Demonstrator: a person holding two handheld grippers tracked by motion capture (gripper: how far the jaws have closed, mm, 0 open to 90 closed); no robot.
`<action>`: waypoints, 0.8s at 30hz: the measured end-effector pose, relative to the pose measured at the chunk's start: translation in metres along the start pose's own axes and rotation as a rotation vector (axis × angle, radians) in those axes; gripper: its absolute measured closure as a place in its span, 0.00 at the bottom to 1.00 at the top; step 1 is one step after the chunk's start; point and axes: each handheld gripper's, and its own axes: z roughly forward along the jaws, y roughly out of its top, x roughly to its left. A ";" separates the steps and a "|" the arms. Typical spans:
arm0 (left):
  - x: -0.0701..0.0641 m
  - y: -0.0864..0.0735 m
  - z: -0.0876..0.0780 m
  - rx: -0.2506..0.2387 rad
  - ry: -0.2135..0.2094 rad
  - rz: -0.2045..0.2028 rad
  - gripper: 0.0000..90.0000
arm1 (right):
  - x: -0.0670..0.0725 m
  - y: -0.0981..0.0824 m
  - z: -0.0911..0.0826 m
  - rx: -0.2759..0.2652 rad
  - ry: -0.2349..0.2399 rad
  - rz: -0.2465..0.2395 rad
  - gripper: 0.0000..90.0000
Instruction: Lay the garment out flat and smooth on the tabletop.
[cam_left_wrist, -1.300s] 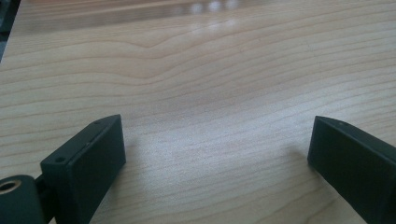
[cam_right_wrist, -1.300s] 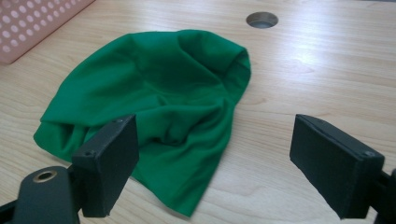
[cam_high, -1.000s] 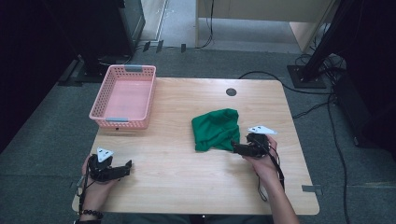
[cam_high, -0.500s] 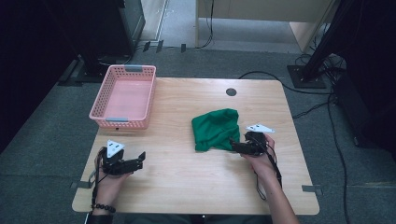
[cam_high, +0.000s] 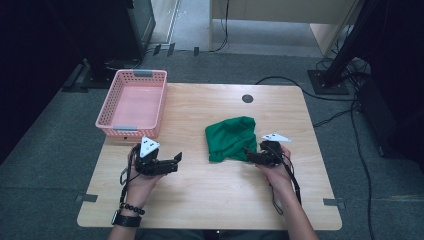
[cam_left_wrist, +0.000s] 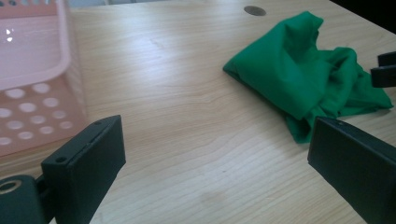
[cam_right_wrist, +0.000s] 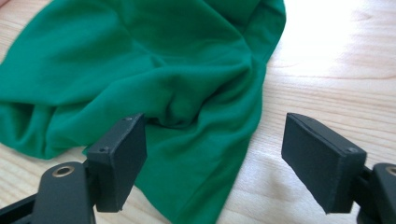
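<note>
A green cloth (cam_high: 231, 138) lies bunched up on the table (cam_high: 210, 200), a bit right of the middle and nearer the right edge than the left. It is crumpled, with folds going every way. The right gripper (cam_high: 248, 156) sits low at the cloth's near right edge, held in the person's right hand (cam_high: 274, 167). Its jaws have just been closing a little, but they are still apart — in the right gripper view (cam_right_wrist: 215, 158) a fold of the cloth (cam_right_wrist: 154, 74) lies between them, with one pad over the cloth and the other over bare wood. The pads do not press on the cloth. The left gripper (cam_high: 177, 159) is held in the left hand (cam_high: 140, 175) near the front left part of the table, and it points toward the cloth. Its jaws stand wide apart with nothing between them — in the left gripper view (cam_left_wrist: 215, 154) there is only bare wood there, and the cloth (cam_left_wrist: 303, 79) lies well ahead. A pink basket (cam_high: 131, 127) stands at the far left corner of the table, just beyond the left gripper. A small dark round hole (cam_high: 247, 98) sits near the far edge, beyond the cloth.
</note>
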 end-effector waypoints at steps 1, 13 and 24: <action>-0.001 0.000 0.002 -0.001 -0.001 0.000 0.05 | 0.001 -0.001 0.003 -0.001 -0.009 0.002 0.32; -0.015 -0.009 0.017 0.039 -0.036 0.014 0.05 | 0.011 -0.006 0.017 0.036 -0.018 -0.064 0.83; -0.014 -0.009 0.015 0.037 -0.057 0.006 0.05 | -0.015 -0.009 -0.010 0.177 0.035 -0.159 0.63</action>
